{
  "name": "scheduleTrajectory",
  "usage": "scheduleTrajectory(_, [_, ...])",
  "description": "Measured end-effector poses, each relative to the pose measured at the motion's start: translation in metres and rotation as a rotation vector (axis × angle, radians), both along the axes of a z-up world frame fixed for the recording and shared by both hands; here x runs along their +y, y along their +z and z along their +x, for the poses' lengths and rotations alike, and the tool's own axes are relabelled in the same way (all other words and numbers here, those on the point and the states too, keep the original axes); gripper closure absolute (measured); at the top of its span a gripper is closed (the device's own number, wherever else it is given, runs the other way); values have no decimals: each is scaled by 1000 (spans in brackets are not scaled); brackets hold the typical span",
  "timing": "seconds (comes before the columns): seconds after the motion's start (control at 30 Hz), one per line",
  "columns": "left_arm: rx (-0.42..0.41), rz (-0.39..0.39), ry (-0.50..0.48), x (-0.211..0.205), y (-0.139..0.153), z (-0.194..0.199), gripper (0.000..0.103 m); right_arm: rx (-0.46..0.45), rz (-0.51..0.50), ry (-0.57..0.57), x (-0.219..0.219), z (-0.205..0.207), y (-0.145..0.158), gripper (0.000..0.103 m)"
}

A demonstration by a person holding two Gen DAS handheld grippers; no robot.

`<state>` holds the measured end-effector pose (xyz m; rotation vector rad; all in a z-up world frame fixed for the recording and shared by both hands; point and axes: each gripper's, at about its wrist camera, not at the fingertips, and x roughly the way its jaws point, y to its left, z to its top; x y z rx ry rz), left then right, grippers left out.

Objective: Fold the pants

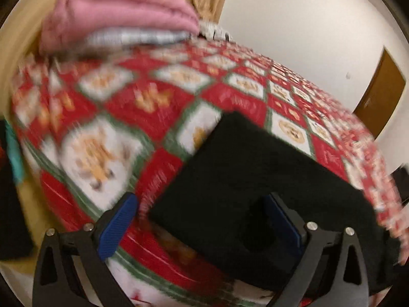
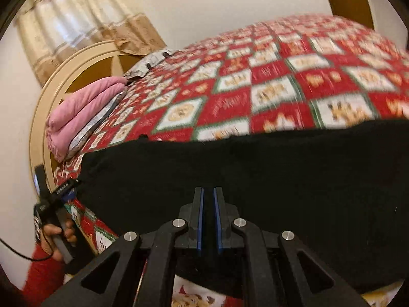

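Black pants (image 1: 255,179) lie folded flat on a red, white and green checked blanket (image 1: 153,102), near the bed's front edge. My left gripper (image 1: 202,199) is open wide. One blue pad (image 1: 118,226) hangs over the blanket and the other is over the pants, with the pants' left edge between them. In the right wrist view the pants (image 2: 281,166) fill the foreground. My right gripper (image 2: 207,192) is over their middle, shut to a thin dark slit. I cannot tell if cloth is pinched there. A hand (image 2: 55,232) holds the left gripper at the pants' left corner.
A folded pink cloth (image 2: 84,107) lies on a grey patterned one (image 2: 102,120) by the round headboard (image 2: 51,97). Behind it hangs a beige curtain (image 2: 64,20). A brown door (image 1: 381,97) stands in the white wall past the bed's far side. A red sleeve (image 2: 43,276) is at the lower left.
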<state>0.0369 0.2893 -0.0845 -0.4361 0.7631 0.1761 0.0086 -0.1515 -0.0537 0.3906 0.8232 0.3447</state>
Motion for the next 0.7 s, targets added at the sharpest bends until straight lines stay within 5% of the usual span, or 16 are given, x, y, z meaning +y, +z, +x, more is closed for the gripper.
scheduleTrajectory(0.2, [-46,28,-4,-8,5,-9,19,33,90,-28,-9,1,-10,95])
scheduleTrajectory(0.33, [-98,-24,26,2,6,-20,30,40,131,-37,-13,1,-14,95])
scheduleTrajectory(0.7, [-99,-8,57,-11,14,-52,30,55,197,-43,-20,3,-18,95])
